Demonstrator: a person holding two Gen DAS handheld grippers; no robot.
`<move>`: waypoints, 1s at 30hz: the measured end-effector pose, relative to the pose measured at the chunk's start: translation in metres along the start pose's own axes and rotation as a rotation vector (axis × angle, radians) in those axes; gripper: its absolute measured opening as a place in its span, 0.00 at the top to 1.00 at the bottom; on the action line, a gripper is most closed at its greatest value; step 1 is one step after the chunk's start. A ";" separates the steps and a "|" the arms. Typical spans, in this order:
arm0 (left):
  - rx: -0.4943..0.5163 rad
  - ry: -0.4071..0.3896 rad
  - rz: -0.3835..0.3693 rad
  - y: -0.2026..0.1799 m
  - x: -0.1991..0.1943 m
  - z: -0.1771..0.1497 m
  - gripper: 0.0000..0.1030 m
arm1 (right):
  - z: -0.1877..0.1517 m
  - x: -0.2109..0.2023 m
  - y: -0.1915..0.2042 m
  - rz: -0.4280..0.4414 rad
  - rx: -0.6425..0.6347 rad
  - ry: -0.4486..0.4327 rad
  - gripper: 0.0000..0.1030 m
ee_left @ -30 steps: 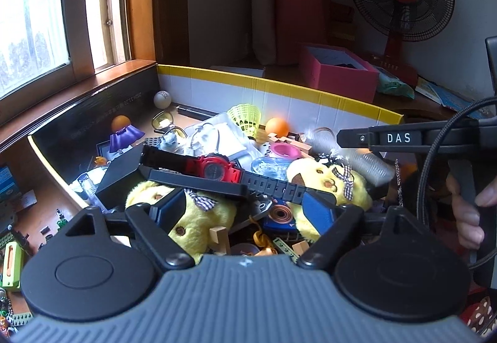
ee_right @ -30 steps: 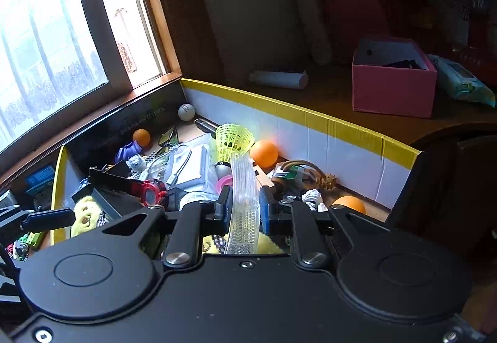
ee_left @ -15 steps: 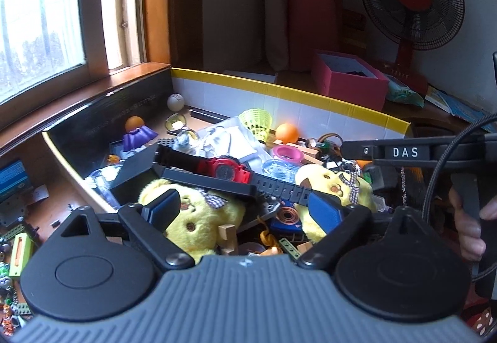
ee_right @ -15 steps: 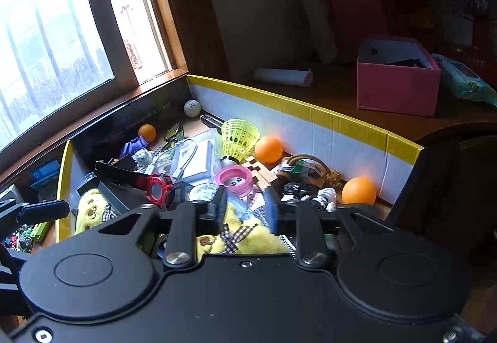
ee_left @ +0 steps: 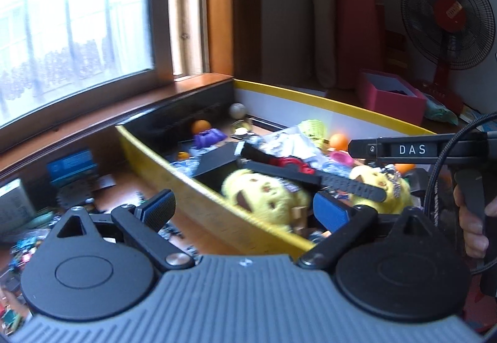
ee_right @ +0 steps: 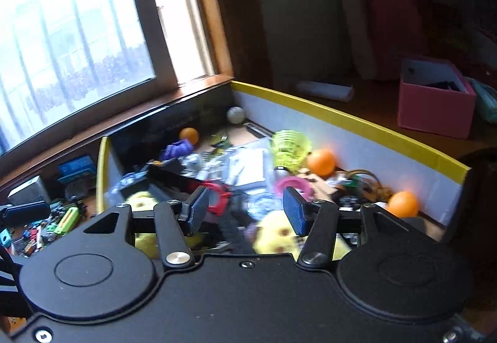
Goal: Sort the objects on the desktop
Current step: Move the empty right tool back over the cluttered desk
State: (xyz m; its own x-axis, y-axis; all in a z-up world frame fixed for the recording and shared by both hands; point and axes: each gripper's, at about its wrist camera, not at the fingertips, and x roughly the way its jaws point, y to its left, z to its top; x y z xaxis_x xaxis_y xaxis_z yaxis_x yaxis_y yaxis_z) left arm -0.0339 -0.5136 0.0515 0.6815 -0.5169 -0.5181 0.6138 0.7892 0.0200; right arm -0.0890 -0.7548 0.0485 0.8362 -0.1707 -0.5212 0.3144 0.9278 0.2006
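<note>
Left gripper [ee_left: 245, 212], black with blue ribbed pads, spread wide after opening a little further, nothing between the jaws, hovering over the near yellow rim of a large cardboard box with white inner walls and a yellow top edge [ee_left: 329, 100]. Left pad [ee_left: 160, 211] out over the wooden desk beside the box, right pad inside the box line, just in front of a fluffy yellow plush chick [ee_left: 261, 194]. Right gripper [ee_right: 245, 212], black with dark blue ribbed pads, about half spread, jaws just opened, holding nothing, raised above the box contents. Seen from the left wrist view, right gripper's black side bar marked "DAS" to the right, with a hand [ee_left: 472, 228] wrapped around its handle. Directly ahead of both grippers, a jumble inside the box: a black-strapped wristwatch with a red case [ee_left: 290, 164] lying across two yellow plush chicks, a round pink plastic ring-shaped item [ee_right: 292, 186], a lime-green mesh shuttlecock [ee_right: 290, 145], several orange table-tennis balls [ee_right: 321, 162], a grey-white ball [ee_right: 235, 115] in the far corner, a small purple toy [ee_right: 175, 148]. Outside the box on the left, scattered small colourful parts on the desk [ee_right: 62, 218]. Farther back, an open pink box [ee_right: 435, 103], a black-and-red standing fan [ee_left: 447, 16], and a bright window with a wooden frame [ee_left: 71, 26].
</note>
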 end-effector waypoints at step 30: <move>-0.151 0.030 0.235 0.199 -0.195 -0.129 0.00 | -0.132 -0.067 0.272 0.205 -0.112 0.157 0.45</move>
State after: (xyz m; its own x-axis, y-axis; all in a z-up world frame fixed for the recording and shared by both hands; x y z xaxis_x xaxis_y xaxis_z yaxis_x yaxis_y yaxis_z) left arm -0.0961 -0.2125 0.0466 0.7846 -0.3058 -0.5393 0.3727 0.9278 0.0162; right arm -0.1187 -0.4467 0.0285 0.7948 0.0700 -0.6029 0.0868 0.9700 0.2270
